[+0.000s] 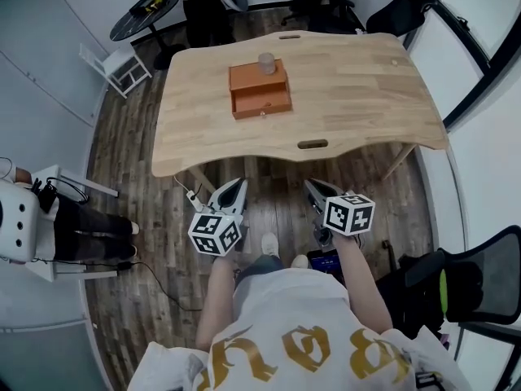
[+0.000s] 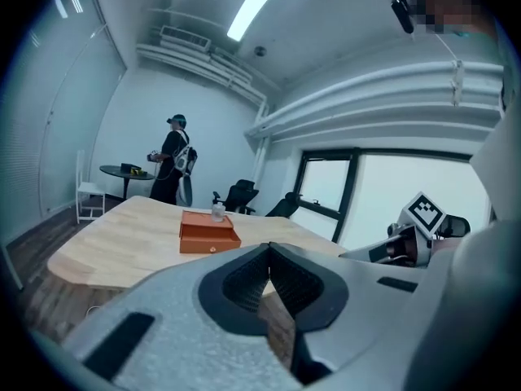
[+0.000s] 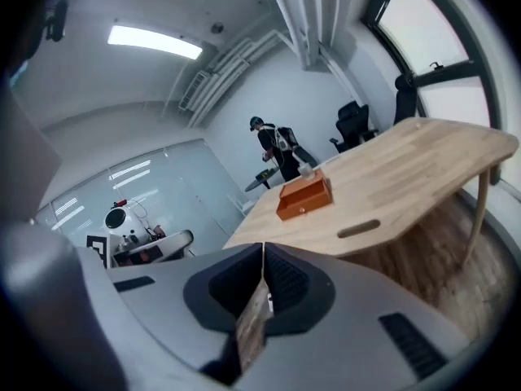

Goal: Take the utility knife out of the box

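An orange box (image 1: 260, 90) with a small knob on its drawer front stands on the far half of the wooden table (image 1: 358, 88). It also shows as the orange box (image 2: 208, 233) (image 3: 304, 198) in both gripper views. A small clear bottle (image 1: 266, 62) sits on top of it. No utility knife is in sight. My left gripper (image 1: 236, 186) (image 2: 269, 247) and right gripper (image 1: 312, 187) (image 3: 262, 248) hang over the floor in front of the table's near edge, well short of the box. Both are shut with nothing between the pads.
A person (image 2: 173, 169) stands at a round black table (image 1: 146, 13) beyond the far left corner, next to a white chair (image 1: 122, 68). A white machine (image 1: 20, 222) stands at the left, and a black office chair (image 1: 472, 292) at the right. A cable (image 1: 163, 287) lies on the floor.
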`<state>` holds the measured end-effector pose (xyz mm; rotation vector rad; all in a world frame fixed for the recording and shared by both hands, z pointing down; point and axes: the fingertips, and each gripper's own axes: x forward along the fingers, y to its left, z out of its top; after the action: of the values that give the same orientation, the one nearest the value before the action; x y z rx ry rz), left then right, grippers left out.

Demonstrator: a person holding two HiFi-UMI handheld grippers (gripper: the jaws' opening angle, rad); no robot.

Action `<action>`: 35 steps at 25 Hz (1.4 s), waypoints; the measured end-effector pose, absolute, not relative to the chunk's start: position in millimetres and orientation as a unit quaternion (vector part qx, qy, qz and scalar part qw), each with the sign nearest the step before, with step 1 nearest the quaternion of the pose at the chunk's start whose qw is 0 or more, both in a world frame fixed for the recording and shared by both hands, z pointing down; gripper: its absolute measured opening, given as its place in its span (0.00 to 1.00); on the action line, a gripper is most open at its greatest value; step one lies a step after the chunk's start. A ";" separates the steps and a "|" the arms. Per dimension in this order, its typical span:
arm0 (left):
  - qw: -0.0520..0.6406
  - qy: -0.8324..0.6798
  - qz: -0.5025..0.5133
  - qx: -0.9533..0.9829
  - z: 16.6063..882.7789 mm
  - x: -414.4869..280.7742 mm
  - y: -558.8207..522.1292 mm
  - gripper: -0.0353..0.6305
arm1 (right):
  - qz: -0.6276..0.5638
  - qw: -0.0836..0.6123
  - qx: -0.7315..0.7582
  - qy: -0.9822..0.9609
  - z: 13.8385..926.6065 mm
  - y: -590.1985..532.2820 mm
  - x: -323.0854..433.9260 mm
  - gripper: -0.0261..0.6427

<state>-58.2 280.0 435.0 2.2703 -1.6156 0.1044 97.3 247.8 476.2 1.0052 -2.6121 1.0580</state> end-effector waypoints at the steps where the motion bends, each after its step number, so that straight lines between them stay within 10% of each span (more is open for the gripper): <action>1: 0.177 -0.569 0.037 0.802 434.3 -56.0 278.7 0.07 | 0.359 0.086 0.335 -0.867 482.0 247.9 99.4 0.06; 35: 0.198 -0.520 0.093 0.826 488.6 -135.0 -99.6 0.09 | 0.256 0.087 0.425 -0.864 479.7 -119.9 26.7 0.06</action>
<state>-135.0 -99.6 488.6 2.3106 -1.4538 0.2603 26.7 -119.9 479.7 1.2668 -2.5734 0.7627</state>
